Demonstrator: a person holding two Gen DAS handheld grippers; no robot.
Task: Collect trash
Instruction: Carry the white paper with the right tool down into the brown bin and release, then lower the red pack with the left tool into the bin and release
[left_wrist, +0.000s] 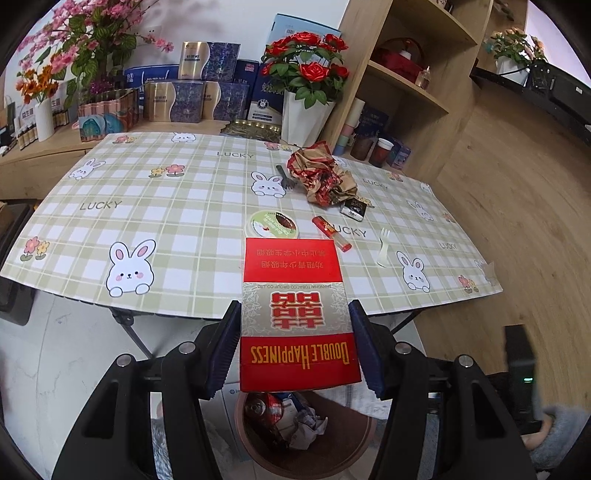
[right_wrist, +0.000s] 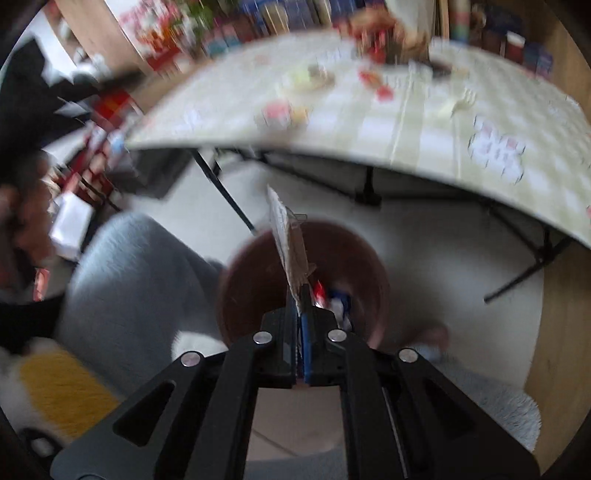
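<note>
Two grippers clamped, one carton, one wrapper, one bin.

Beyond the right jaws, motion blur smears everything on the desk; we cannot identify those items. Below the left jaws, the red carton hides part of the bin.

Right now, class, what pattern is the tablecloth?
Green-and-white check with bunnies and flowers on the tablecloth; left wrist view.
</note>
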